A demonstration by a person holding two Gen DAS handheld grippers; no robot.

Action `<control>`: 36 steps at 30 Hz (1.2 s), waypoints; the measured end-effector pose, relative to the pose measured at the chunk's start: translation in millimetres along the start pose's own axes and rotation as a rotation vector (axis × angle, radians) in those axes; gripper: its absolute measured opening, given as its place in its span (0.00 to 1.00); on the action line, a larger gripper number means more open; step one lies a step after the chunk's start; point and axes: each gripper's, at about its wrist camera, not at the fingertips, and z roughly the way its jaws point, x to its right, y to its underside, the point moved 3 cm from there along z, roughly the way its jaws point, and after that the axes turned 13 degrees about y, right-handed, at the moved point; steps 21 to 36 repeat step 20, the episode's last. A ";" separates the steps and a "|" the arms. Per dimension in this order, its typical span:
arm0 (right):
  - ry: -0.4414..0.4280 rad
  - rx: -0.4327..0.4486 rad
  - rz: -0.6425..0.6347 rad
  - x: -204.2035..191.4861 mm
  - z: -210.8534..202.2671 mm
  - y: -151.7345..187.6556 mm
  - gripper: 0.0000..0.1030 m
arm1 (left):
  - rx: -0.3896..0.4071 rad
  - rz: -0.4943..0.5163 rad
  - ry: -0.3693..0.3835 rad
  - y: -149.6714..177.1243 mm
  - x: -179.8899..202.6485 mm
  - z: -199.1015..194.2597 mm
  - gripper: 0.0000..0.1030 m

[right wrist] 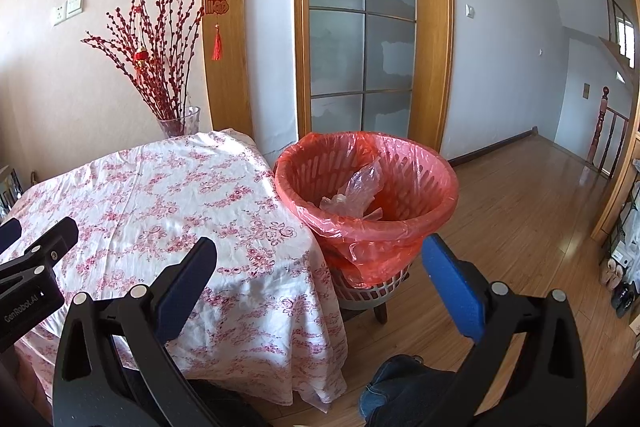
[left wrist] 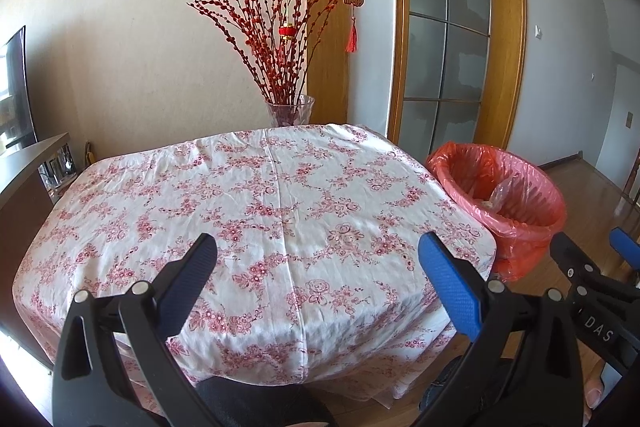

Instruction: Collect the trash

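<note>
A waste basket lined with a red plastic bag (right wrist: 366,187) stands on a small stool at the right of the table; it also shows in the left wrist view (left wrist: 500,193). Crumpled clear plastic trash (right wrist: 358,193) lies inside it. My left gripper (left wrist: 318,259) is open and empty above the near edge of the table with the floral cloth (left wrist: 256,211). My right gripper (right wrist: 320,263) is open and empty, near the table's right corner, just before the basket. No loose trash shows on the cloth.
A glass vase of red branches (left wrist: 290,109) stands behind the table's far edge. A dark cabinet (left wrist: 28,183) is at the left. A glass door (right wrist: 360,27) and wooden floor (right wrist: 520,211) lie to the right. A person's knee (right wrist: 404,383) is below.
</note>
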 end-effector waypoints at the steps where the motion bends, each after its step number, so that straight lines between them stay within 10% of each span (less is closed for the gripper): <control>1: 0.000 -0.001 0.000 -0.3 -0.1 0.4 0.98 | 0.000 0.001 -0.003 -0.3 0.0 -0.1 0.96; 36: -0.006 -0.006 -0.006 -1.4 0.8 1.9 0.98 | -0.003 -0.013 0.002 1.1 -0.8 -0.9 0.96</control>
